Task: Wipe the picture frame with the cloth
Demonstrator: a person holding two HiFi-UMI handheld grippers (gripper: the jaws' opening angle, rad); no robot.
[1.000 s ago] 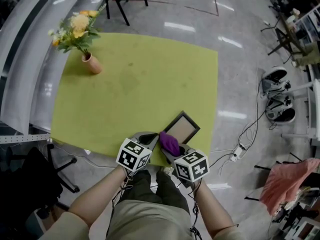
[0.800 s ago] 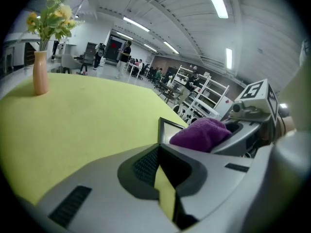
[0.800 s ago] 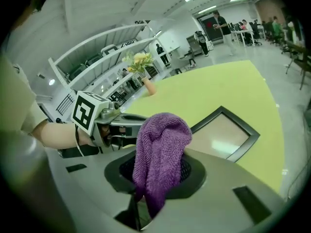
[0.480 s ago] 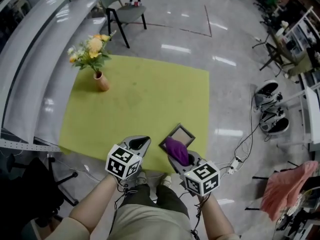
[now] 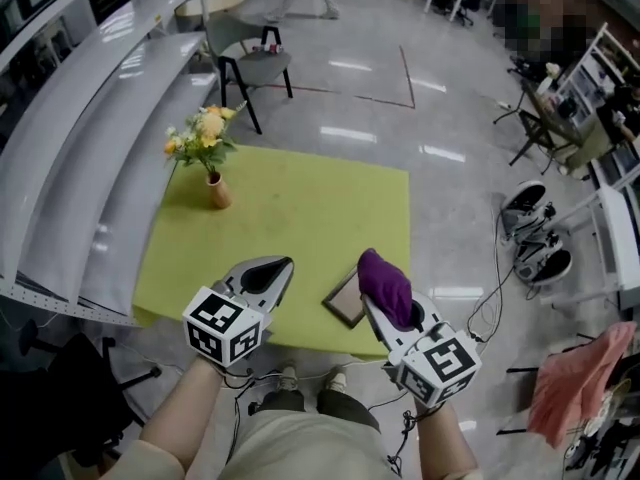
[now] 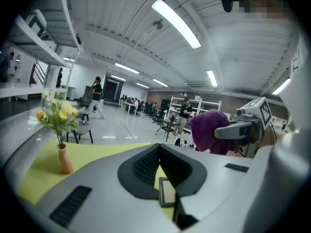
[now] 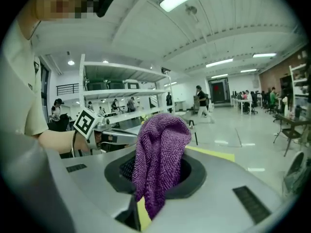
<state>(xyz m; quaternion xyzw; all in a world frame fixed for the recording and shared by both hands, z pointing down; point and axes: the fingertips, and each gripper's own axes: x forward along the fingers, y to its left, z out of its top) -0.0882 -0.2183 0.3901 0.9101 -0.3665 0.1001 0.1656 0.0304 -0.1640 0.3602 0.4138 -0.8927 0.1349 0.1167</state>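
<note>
The right gripper (image 5: 392, 316) is closed on the cloth (image 5: 385, 284), which is pinched in a bunch and draped over the jaw tips. In the right gripper view the cloth is seen hanging down in front of the jaws. The left gripper (image 5: 266, 272) is pressed together, with nothing held in it. The frame (image 5: 346, 302) lies flat on the surface (image 5: 300, 208), just below and to the left of the right gripper, between the two grippers and close to the surface's near edge. The cloth appears to be raised clear of the frame, though this cannot be settled from the head view.

The main risk is judged to be the frame sliding. It is not braced by the left gripper, so a stroke drawn toward the person could push it over the near edge. If too much pressure is applied, the cloth could be dragged out of the pinch, or a bare jaw tip could be brought against the glass. The vase (image 5: 217, 191), well beyond the left gripper, is thought to be out of harm's way.
</note>
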